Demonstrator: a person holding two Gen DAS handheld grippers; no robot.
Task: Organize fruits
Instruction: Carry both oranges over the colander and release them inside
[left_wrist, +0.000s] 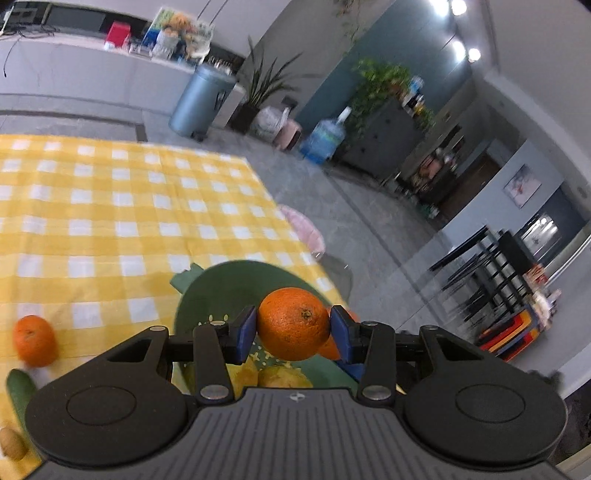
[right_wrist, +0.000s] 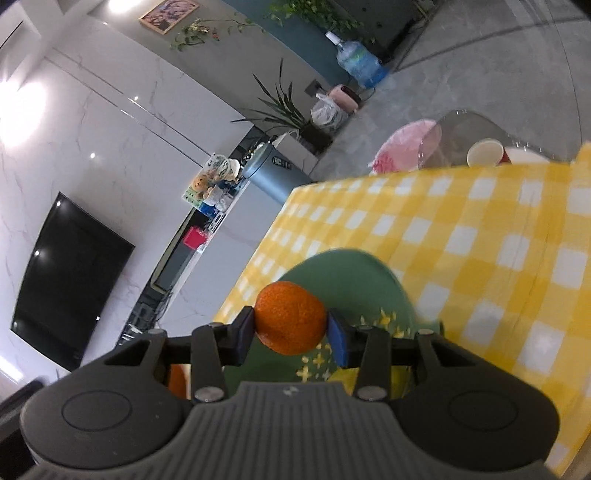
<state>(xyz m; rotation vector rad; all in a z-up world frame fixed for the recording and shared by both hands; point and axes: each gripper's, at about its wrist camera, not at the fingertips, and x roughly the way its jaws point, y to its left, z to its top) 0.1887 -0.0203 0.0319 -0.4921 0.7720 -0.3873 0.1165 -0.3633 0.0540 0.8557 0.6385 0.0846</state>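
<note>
My left gripper is shut on a large orange, held above a green bowl that sits near the corner of the yellow checked tablecloth. Yellow fruits lie in the bowl below the jaws, and another orange shows partly behind the right pad. My right gripper is shut on a smaller orange, also over the green bowl, whose inside carries a pale flower pattern. A further orange peeks out under its left finger.
On the cloth at the left lie a loose orange, a green fruit and a brown kiwi. Beyond the table's edge are a pink stool, a grey bin and a water jug. A paper cup stands on a glass surface.
</note>
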